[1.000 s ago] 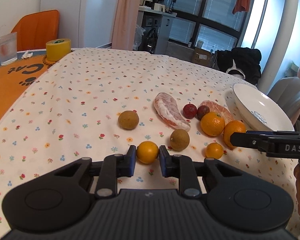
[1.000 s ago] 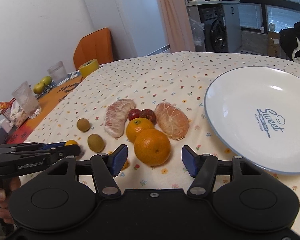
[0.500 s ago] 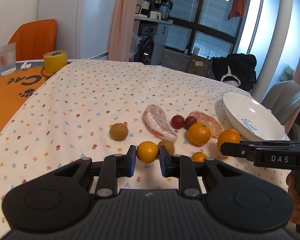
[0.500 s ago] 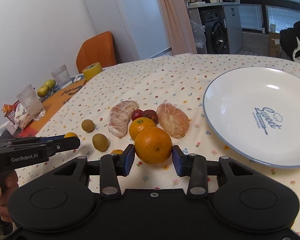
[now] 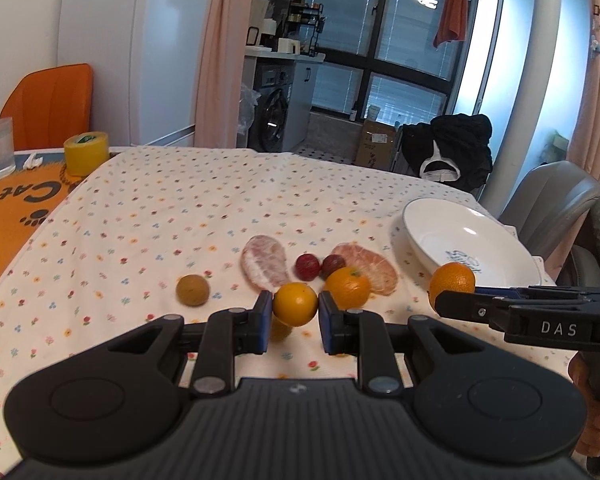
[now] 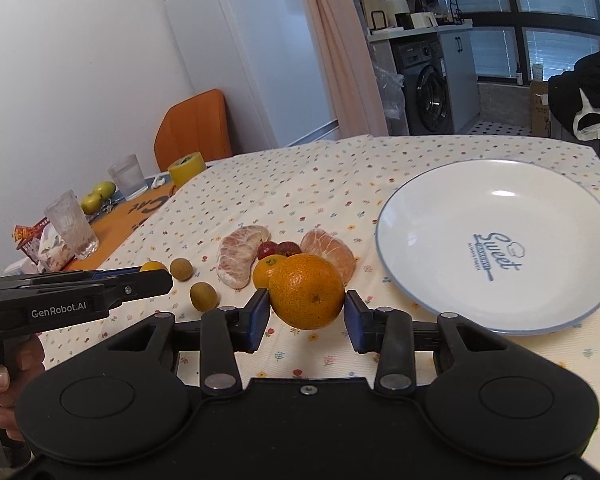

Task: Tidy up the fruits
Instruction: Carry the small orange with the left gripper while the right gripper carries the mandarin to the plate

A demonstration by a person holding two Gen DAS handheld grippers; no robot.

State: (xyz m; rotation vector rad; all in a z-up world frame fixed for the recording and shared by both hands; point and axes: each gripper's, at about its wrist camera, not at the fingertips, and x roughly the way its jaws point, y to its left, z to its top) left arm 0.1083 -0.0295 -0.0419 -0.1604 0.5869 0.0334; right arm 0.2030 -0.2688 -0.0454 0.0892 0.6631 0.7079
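Bright window daylight, fisheye-warped edges

On the tablecloth (image 6: 320, 176), two peeled citrus pieces (image 6: 240, 254) flank two small berries (image 6: 278, 248); the plate (image 6: 496, 312) lies to their right, two small round fruits (image 6: 204, 295) to their left.

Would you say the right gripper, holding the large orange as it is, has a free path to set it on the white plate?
Probably yes. The right gripper holds the large orange above the tablecloth, the white plate lies just to its right with nothing on it, and no fruit sits between them. The left gripper is off to the other side.
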